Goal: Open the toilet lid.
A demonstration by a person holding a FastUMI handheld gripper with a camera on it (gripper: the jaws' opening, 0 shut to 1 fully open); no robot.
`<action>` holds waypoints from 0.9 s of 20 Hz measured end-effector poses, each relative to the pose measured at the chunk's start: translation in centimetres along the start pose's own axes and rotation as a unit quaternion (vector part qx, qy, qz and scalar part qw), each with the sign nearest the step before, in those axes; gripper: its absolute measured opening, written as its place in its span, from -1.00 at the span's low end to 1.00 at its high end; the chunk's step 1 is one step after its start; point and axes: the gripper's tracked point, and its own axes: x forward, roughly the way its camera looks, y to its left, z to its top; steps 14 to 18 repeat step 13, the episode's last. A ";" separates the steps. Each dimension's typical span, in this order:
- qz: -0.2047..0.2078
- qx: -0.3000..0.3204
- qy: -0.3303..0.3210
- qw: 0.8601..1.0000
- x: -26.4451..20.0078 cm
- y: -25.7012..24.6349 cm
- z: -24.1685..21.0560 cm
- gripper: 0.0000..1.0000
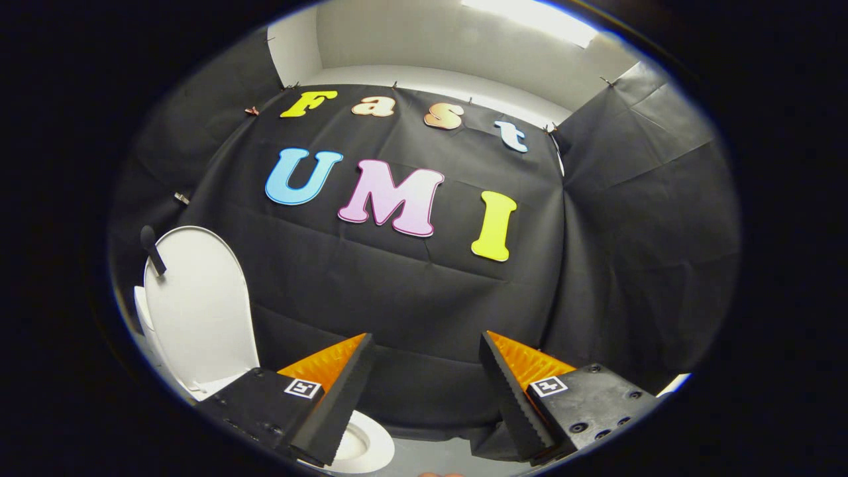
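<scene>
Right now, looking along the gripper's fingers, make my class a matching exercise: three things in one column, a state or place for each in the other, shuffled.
Things:
1. toilet lid
2. gripper
3. toilet bowl

States or places:
a. open, holding nothing
b. raised upright, beside the black cloth wall
c. low, beneath the left finger

Pairs: 1-b, 2-a, 3-c

Light: bright ceiling panel [530, 20] at one o'clock, blown out.
Wall: dark cloth, evenly lit, soft creases.
Edges: strong fisheye bending, darkening toward the rim.
Focus: sharp throughout.
</scene>
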 end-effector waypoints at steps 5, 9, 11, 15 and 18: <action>0.006 0.011 -0.004 1.000 0.0 0.2 0.2 0.96; 0.004 0.007 0.000 1.000 0.0 0.0 0.2 0.96; 0.002 0.013 0.006 1.000 0.0 -0.2 -0.1 0.96; -0.002 0.022 0.010 1.000 0.0 -0.6 -0.3 0.96; -0.002 0.022 0.010 1.000 0.0 -0.6 -0.3 0.96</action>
